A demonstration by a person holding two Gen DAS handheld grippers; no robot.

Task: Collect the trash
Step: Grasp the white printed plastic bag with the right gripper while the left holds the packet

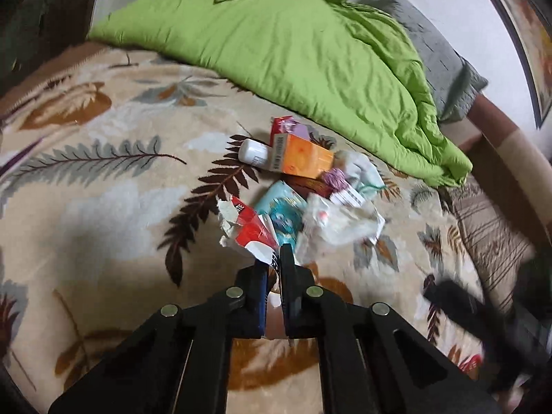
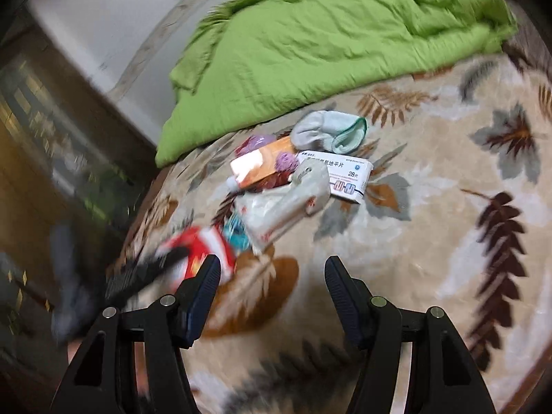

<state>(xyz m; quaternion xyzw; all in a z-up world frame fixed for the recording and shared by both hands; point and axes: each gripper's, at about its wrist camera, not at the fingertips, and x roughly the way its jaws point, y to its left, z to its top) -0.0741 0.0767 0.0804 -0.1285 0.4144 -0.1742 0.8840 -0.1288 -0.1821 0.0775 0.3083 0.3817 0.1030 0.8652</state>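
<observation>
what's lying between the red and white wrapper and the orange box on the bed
In the left wrist view, a teal packet lies between the red and white wrapper and the orange box.

Left gripper point(image 1: 272, 258): arms cut off by the lower edge, the end of the red-and-white wrapper point(image 1: 250, 229) hidden between its closed fingers, print on that wrapper too torn to read. Right gripper point(image 2: 272, 276): arms cut at the lower edge, and at the left of its view a dark smeared shape across the same wrapper point(image 2: 201, 246), too blurred to make out in detail. Green duvet point(image 1: 276, 41) cut by the top edge; top print line of the white medicine box point(image 2: 345, 176) too small to read; the teal packet point(image 1: 281, 212) partly covered by a crumpled clear bag point(image 1: 336, 222)
</observation>
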